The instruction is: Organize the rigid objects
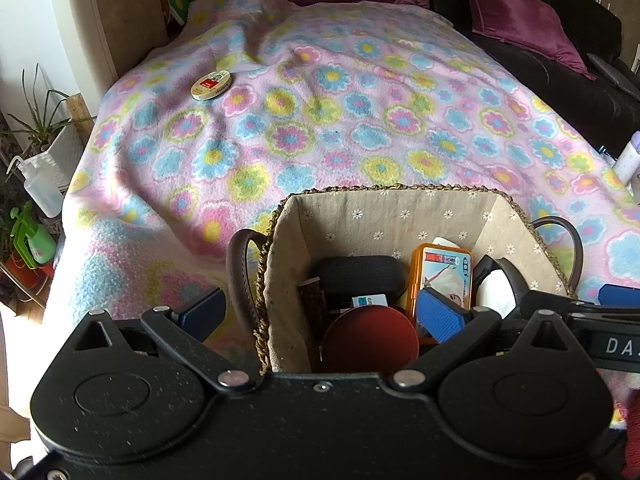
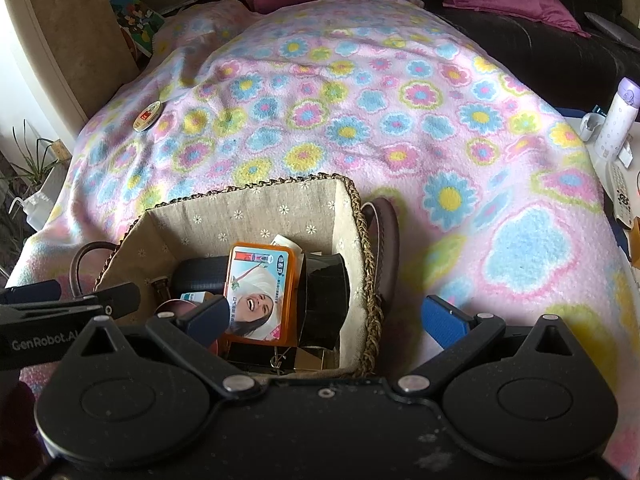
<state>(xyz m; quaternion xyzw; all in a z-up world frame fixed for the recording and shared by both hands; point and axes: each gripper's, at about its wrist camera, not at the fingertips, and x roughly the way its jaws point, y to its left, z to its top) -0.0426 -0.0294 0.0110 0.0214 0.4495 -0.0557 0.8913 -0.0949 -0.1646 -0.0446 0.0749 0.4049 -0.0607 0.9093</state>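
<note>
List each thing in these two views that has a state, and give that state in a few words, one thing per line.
Left tongs: open, empty, over the basket.
Right tongs: open, empty, astride the basket's right wall.
Basket: upright on the blanket, partly filled.
Orange case: shut, leaning in the basket.
Round tin: shut, lying alone on the blanket, outside the basket.
Blanket: spread out, wrinkled.
</note>
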